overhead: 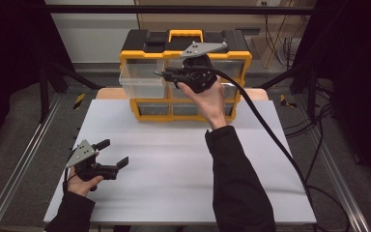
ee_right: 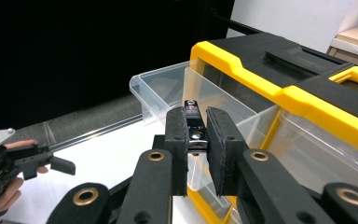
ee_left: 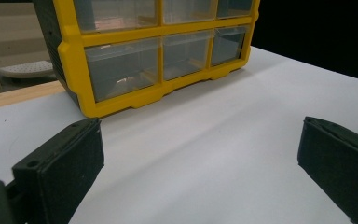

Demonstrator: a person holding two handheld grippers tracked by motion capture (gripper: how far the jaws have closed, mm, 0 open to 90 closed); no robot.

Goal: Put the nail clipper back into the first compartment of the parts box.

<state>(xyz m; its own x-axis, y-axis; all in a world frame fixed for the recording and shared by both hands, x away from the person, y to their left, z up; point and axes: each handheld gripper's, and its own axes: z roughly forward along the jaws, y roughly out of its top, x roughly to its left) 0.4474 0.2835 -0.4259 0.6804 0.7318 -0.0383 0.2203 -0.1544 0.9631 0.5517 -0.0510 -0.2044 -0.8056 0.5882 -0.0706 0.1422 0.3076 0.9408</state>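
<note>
Right gripper (ee_right: 196,135) is pinching a small dark metal-tipped object (ee_right: 194,122) over the pulled-out clear drawer (ee_right: 168,91) of the yellow organizer (overhead: 186,72); left gripper (overhead: 110,153) is resting wide apart on the white table (overhead: 174,164).

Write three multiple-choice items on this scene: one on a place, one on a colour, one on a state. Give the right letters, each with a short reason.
1. Where is the right gripper?
A. Flat on the table
B. Raised at the pulled-out drawer, upper left of the organizer
C. Under the table

2. What colour is the organizer's frame?
A. Yellow
B. Red
C. Green

3. How is the left gripper?
A. Shut on a screw
B. Shut on a cable
C. Open, holding nothing

Answers: B, the high view shows it held up beside the open drawer, shut on a small dark object. A, yellow edges border the clear drawers. C, its jaws stand wide apart over the white table.
</note>
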